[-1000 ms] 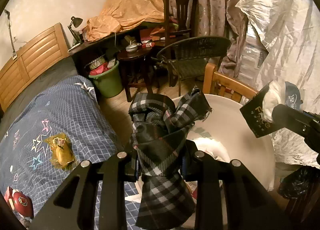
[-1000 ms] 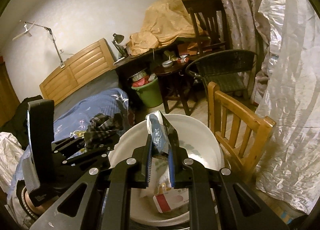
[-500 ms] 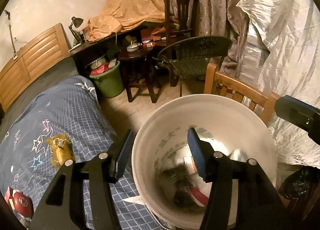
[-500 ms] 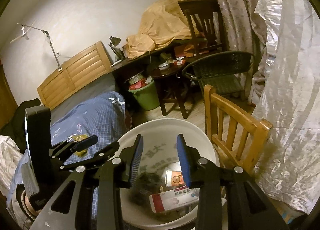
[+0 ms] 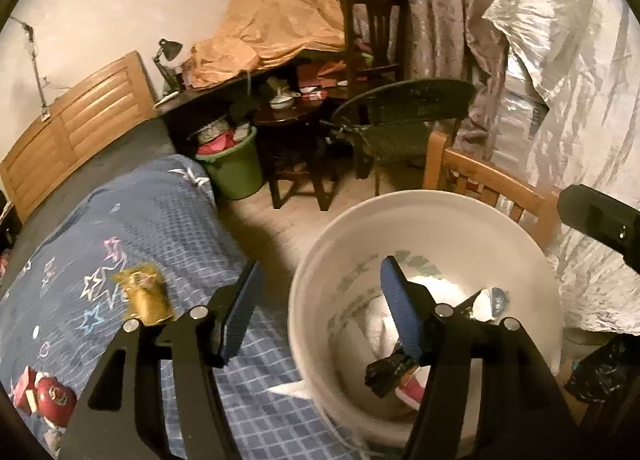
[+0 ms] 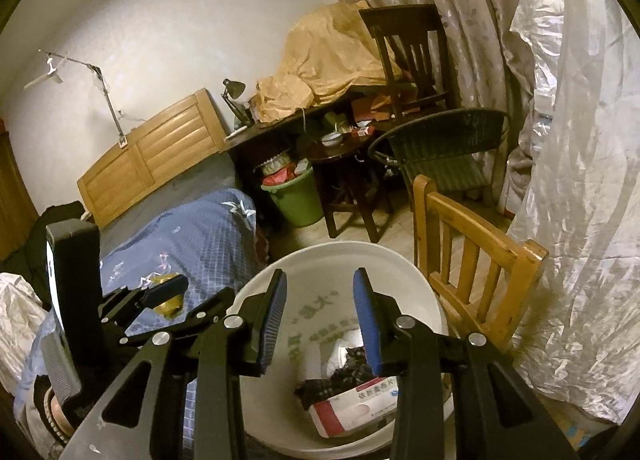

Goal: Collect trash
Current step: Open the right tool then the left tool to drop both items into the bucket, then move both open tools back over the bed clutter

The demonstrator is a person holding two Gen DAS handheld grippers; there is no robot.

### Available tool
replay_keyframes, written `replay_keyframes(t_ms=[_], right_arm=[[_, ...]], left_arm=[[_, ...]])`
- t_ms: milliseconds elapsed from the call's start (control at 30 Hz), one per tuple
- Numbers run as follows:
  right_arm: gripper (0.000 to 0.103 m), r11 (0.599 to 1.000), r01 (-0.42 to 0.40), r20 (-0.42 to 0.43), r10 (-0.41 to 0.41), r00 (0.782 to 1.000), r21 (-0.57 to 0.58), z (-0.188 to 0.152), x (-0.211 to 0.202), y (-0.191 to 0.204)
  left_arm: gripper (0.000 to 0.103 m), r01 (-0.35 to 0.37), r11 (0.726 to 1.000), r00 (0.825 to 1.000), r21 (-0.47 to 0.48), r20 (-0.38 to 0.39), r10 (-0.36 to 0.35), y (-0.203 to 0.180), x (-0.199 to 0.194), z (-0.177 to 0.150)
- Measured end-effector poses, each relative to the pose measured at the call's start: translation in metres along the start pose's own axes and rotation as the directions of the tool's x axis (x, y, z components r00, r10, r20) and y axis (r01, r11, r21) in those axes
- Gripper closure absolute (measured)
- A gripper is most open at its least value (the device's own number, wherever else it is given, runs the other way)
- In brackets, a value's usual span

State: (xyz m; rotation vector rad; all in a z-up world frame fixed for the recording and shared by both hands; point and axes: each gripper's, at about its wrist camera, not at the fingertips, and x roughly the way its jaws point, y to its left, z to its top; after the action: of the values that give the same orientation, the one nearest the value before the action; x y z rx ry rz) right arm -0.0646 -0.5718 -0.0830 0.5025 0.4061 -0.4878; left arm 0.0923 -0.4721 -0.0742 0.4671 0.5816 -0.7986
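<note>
Both grippers, left gripper (image 5: 320, 302) and right gripper (image 6: 320, 318), hang jaws released over the white bin (image 5: 520, 236) holding dropped trash; next pick looks like the gold wrapper (image 5: 146, 294) on the bed (image 5: 160, 216).

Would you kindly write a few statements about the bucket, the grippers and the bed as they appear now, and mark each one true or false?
1. Both grippers have their jaws open and hold nothing. True: left gripper, right gripper.
2. The white bucket is empty. False: it holds a red-and-white box, dark plaid cloth and white wrapping.
3. A gold packet lies on the blue bedspread. True.
4. The green bin stands on the wooden chair. False: it stands on the floor beside the bed.
5. The wooden chair is beside the white bucket. True.
</note>
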Motion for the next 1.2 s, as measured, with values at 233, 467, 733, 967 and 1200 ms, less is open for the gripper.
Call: replay_keyframes(t_ms=[233,467,733,967,1200], right_arm=[[0.067,0.999,-0.033,0.054,0.035,0.998,-0.033,-0.011,-0.011,0.037],[0.065,0.991,-0.101,0.046,0.106,0.993,-0.087,-0.026,-0.015,0.097],[0.060,0.964,-0.196,0.000,0.199,0.980,-0.182,-0.048,-0.019,0.185],[0.049,0.914,-0.298,-0.089,0.284,0.955,-0.277,-0.081,-0.017,0.272],[0.039,0.861,-0.400,-0.231,0.339,0.912,-0.314,-0.129,-0.001,0.336]], left_arm=[[0.029,-0.058,0.995,0.998,-0.086,0.015,0.060,0.041,-0.035,-0.022],[0.026,-0.098,0.973,0.994,-0.211,0.032,0.107,0.107,-0.085,-0.049],[0.022,-0.177,0.916,0.977,-0.361,0.048,0.207,0.193,-0.145,-0.093],[0.021,-0.268,0.845,0.955,-0.463,-0.011,0.296,0.270,-0.187,-0.166],[0.021,-0.263,0.801,0.962,-0.538,-0.081,0.261,0.328,-0.211,-0.259]])
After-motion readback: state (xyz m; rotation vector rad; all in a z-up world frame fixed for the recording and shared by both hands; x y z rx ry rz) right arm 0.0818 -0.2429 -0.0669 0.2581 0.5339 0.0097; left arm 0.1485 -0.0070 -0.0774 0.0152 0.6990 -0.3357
